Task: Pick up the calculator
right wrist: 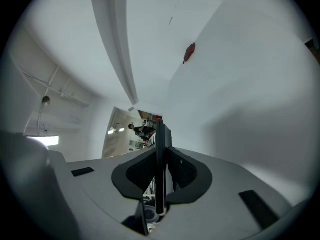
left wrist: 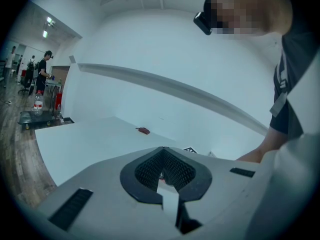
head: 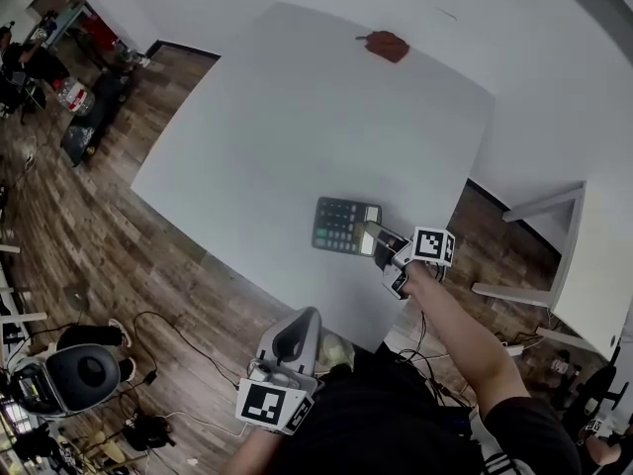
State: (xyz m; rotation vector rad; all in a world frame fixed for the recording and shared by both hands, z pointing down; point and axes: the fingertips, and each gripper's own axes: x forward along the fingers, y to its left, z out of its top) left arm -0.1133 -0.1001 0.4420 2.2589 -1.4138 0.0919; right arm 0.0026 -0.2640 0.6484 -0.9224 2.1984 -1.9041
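Right gripper [head: 376,239] clamped on calculator [head: 336,224] right end, above table [head: 297,117] near edge. Calculator extends left from jaws, seen edge-on between pads. Left gripper [head: 297,325] jaws together, empty, off table, farther.

Left tool [left wrist: 163,159] jaws seemingly together, white table [left wrist: 85,144], red object [left wrist: 144,131]

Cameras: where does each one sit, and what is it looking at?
Head view: on the person's head, looking down at the table; shows left tongs, right tongs, right arm.
Left gripper view: rides the left tongs, looking along shut jaws across the table; shows the right arm.
Right gripper view: rides the right tongs, looking along jaws gripping the calculator edge-on.
Shared: all three show the red thing.
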